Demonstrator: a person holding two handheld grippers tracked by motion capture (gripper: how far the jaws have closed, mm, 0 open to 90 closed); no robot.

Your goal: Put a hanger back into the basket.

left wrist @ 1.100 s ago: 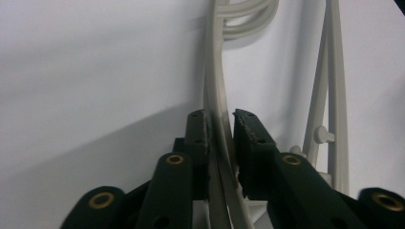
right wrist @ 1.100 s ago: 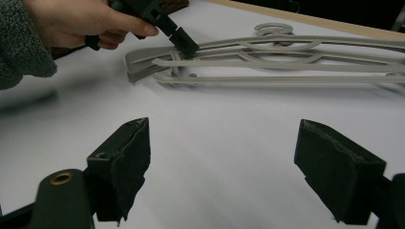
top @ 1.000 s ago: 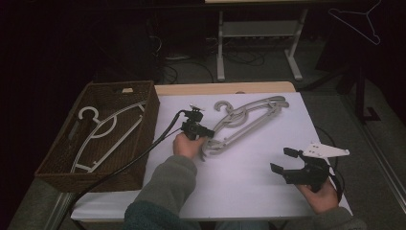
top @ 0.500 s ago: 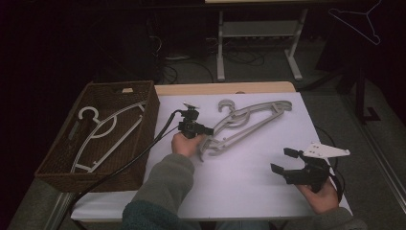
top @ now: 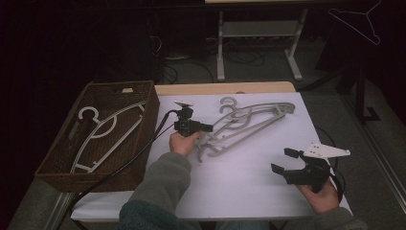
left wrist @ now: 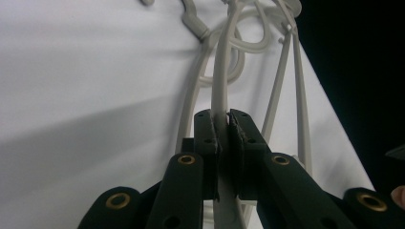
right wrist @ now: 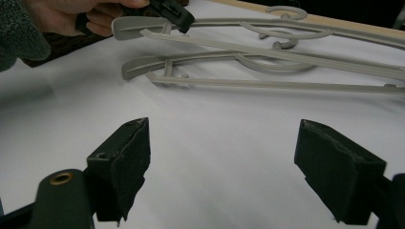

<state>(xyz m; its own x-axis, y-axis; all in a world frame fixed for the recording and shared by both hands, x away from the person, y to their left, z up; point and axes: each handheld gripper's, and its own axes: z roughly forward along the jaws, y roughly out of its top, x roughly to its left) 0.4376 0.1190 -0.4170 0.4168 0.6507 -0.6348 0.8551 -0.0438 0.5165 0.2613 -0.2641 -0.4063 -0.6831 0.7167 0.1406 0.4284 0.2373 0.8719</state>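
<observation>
Two grey plastic hangers lie stacked on the white table top point(top: 239, 182), their hooks toward the far edge. My left gripper point(top: 207, 128) is shut on the near arm of the upper hanger point(top: 249, 120). In the left gripper view the pads point(left wrist: 210, 133) pinch the hanger's thin bar point(left wrist: 220, 86). The right gripper view shows that end of the upper hanger point(right wrist: 143, 24) raised a little above the lower hanger point(right wrist: 215, 81). My right gripper point(top: 283, 160) rests at the table's near right, open, with only bare table between its fingers point(right wrist: 224, 162).
A brown wicker basket point(top: 148, 103) stands at the table's left and holds a white hanger point(top: 103, 129). The left gripper's cable point(top: 129, 163) runs past the basket's corner. A metal table frame point(top: 258, 43) stands on the floor behind, and a wire hanger point(top: 359, 19) shows at the top right.
My left gripper has shifted slightly toward the far side with the hanger's arm in it. The right gripper has stayed put.
</observation>
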